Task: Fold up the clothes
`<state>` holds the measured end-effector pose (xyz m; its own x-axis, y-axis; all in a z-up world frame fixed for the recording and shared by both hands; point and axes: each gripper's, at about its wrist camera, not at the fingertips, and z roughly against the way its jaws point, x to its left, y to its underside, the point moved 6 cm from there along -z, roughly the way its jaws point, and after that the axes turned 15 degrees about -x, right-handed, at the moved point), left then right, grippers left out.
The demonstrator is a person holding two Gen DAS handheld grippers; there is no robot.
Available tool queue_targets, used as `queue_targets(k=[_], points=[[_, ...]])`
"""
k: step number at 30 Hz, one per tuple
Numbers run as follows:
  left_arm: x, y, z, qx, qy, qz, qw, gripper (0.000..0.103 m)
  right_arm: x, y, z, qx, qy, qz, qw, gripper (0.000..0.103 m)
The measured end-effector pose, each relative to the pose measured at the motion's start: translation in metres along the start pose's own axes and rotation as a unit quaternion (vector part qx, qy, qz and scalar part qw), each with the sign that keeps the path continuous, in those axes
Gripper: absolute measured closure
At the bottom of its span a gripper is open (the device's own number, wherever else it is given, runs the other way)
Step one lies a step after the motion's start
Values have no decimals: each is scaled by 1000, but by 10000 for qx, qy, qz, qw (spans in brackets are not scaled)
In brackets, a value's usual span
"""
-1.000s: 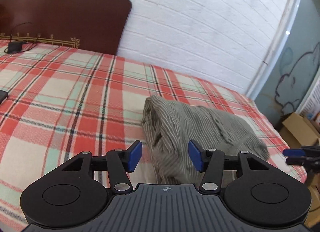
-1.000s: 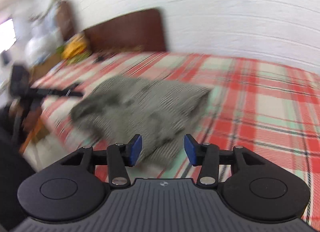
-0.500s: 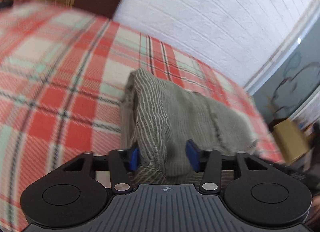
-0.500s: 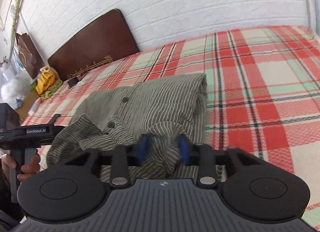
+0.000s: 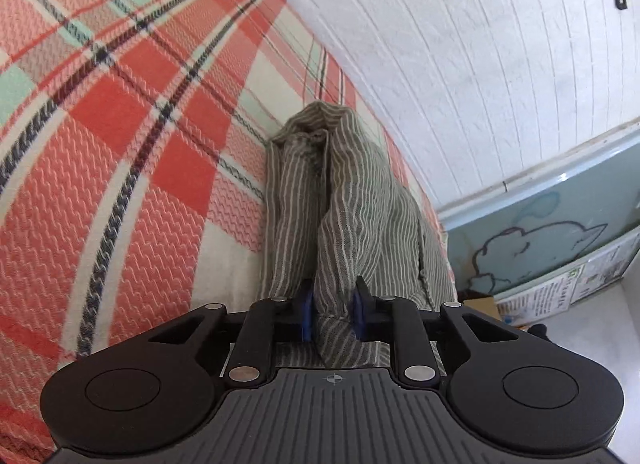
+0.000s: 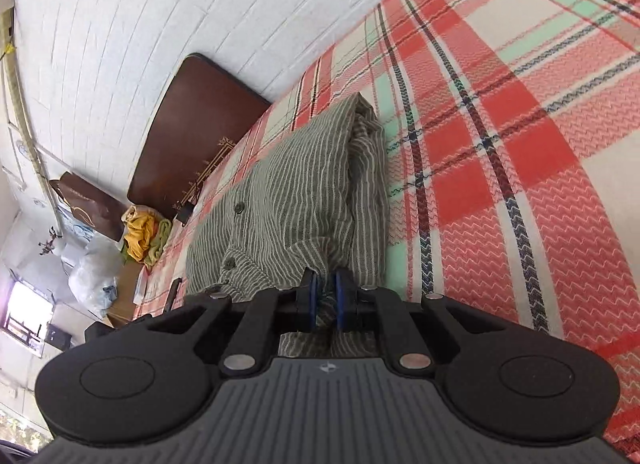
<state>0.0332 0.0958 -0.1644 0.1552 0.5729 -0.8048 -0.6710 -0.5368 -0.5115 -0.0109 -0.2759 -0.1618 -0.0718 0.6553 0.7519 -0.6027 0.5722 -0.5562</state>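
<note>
The grey-green, white-striped buttoned shirt (image 6: pixel 304 192) lies folded and bunched on the plaid bedspread (image 6: pixel 520 144).

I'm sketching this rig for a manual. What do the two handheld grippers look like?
Both match. The left gripper and right gripper have black bodies with two round discs, silver pivot pins, black linkage arms, blue fingertip pads, a ribbed grey centre panel and a small crosshair mark. No cables or sleeves show.

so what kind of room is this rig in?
Most likely a lived-in bedroom: the striped shirt lies on a bed under a plaid bedspread, with a dark wooden headboard against a white brick wall.
</note>
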Motion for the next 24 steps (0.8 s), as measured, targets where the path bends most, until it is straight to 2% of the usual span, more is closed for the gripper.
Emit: queue_targets(k=[3, 5, 8, 10, 11, 12, 13, 15, 17, 20, 24], points=[[-6, -6, 7, -174, -158, -483, 9986, 61, 6, -6, 8, -156, -239, -98, 9995, 93], [-7, -7, 9, -205, -270, -775, 9964, 57, 6, -8, 10, -201, -182, -74, 9996, 93], [-4, -4, 10, -182, -287, -837, 9959, 58, 2, -4, 8, -175, -25, 13, 9998, 92], [-4, -3, 15, -200, -269, -836, 9959, 54, 1, -3, 8, -170, 46, 73, 9998, 89], [-4, -2, 18, -185, -310, -868, 9956, 42, 3, -3, 10, -187, 21, 107, 9998, 88], [-4, -2, 21, -177, -307, -874, 9955, 37, 4, -4, 12, -205, -5, 140, 9997, 86], [-5, -3, 26, -172, -291, -871, 9956, 37, 6, -5, 14, -222, -31, 174, 9996, 84], [-6, -5, 34, -161, -257, -865, 9958, 36, 9, -9, 20, -325, -20, 261, 9991, 75], [-11, -16, 43, -325, -231, -909, 9951, 36, 11, -16, 27, -457, 12, 359, 9983, 69], [-21, -41, 48, -617, -222, -1076, 9920, 33, 18, -31, 32, -661, -1, 532, 9964, 68], [-35, -56, 10, -566, -356, -1369, 9883, 32, 26, -55, 18, -941, 119, 625, 9935, 59]])
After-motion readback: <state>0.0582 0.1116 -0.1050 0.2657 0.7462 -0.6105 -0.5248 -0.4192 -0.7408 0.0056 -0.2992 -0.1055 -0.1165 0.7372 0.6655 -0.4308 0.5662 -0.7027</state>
